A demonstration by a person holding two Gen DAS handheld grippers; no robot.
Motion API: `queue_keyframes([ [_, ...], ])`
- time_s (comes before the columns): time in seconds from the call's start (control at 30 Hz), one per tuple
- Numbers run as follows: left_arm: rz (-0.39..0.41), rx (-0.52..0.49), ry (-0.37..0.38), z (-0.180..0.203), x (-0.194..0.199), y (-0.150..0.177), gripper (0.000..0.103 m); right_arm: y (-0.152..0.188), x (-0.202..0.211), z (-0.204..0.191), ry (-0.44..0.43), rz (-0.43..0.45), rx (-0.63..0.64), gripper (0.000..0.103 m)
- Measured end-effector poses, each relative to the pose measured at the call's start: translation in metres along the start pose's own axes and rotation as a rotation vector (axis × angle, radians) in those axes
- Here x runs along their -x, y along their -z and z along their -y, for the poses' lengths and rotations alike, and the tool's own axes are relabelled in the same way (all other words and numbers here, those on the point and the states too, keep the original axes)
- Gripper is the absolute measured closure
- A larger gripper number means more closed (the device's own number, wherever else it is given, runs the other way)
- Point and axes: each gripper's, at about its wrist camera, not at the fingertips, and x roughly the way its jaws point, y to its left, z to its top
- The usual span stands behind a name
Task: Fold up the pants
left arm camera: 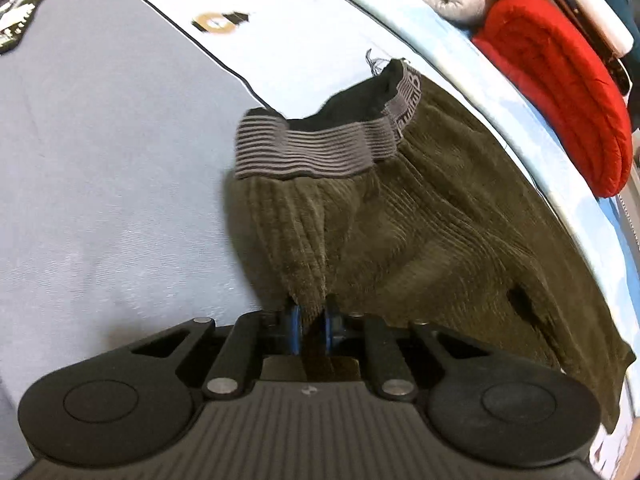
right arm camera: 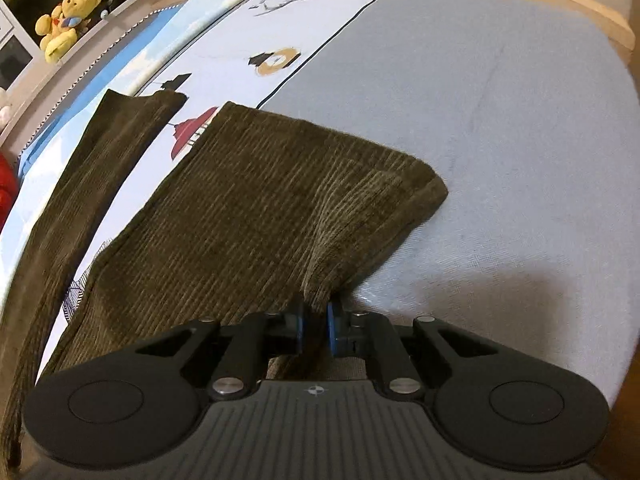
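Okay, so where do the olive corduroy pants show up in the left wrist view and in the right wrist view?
Left wrist: the pants fill centre and right, striped waistband uppermost, cloth pinched in the left gripper.
Right wrist: the pants spread across centre and left, one leg end folded over, another leg along the left edge; the right gripper pinches the cloth.
Shared landmark: the blue-grey bed cover with its printed border strip.

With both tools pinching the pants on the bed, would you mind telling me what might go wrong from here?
1. The left tool pinches only a thin bunch of the pants below the striped waistband, so the fabric may slip out.
2. The right tool holds one leg near its hem; the other leg lies apart, so the fold could end up uneven.
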Motion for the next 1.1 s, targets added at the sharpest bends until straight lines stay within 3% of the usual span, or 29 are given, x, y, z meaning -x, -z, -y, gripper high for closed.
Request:
queue_keyframes([
  [0.27,-0.061,-0.003,0.035,-0.036,0.025,0.013,0.091,-0.004,0.021,0.037,0.062,-0.069,-0.095,0.093],
  [0.47,-0.063,-0.071,0.044,-0.048,0.020,0.028,0.089,-0.001,0.023,0.051,0.078,-0.100,0.023,0.092],
  [0.5,-0.054,-0.110,0.047,-0.043,0.015,0.028,0.084,-0.001,0.019,0.052,0.073,-0.123,0.057,0.092],
  [0.53,-0.046,-0.147,0.029,-0.042,0.012,0.028,0.072,-0.001,0.015,0.055,0.100,-0.141,0.084,0.089],
  [0.57,-0.036,-0.171,-0.014,-0.037,0.007,0.027,0.056,-0.002,0.011,0.052,0.138,-0.145,0.101,0.080],
  [0.6,-0.021,-0.174,-0.061,-0.035,0.005,0.027,0.047,-0.003,0.010,0.052,0.195,-0.135,0.120,0.073],
  [0.63,-0.007,-0.157,-0.088,-0.035,0.007,0.025,0.032,-0.004,0.010,0.052,0.234,-0.122,0.130,0.052],
  [0.67,-0.001,-0.134,-0.095,-0.037,0.010,0.024,0.022,-0.006,0.013,0.051,0.261,-0.100,0.136,0.039],
  [0.7,0.009,-0.105,-0.099,-0.038,0.014,0.022,0.021,-0.008,0.018,0.051,0.269,-0.075,0.139,0.037],
  [0.77,0.025,-0.084,-0.100,-0.040,0.024,0.019,0.021,-0.009,0.032,0.048,0.240,-0.026,0.147,0.037],
  [0.87,0.021,-0.120,-0.088,-0.033,0.052,0.020,0.021,0.001,0.062,0.036,0.104,-0.008,0.184,0.034],
  [1.1,0.049,-0.341,0.016,-0.016,0.135,0.084,0.016,0.073,0.166,0.008,-0.170,0.045,0.451,0.025],
])
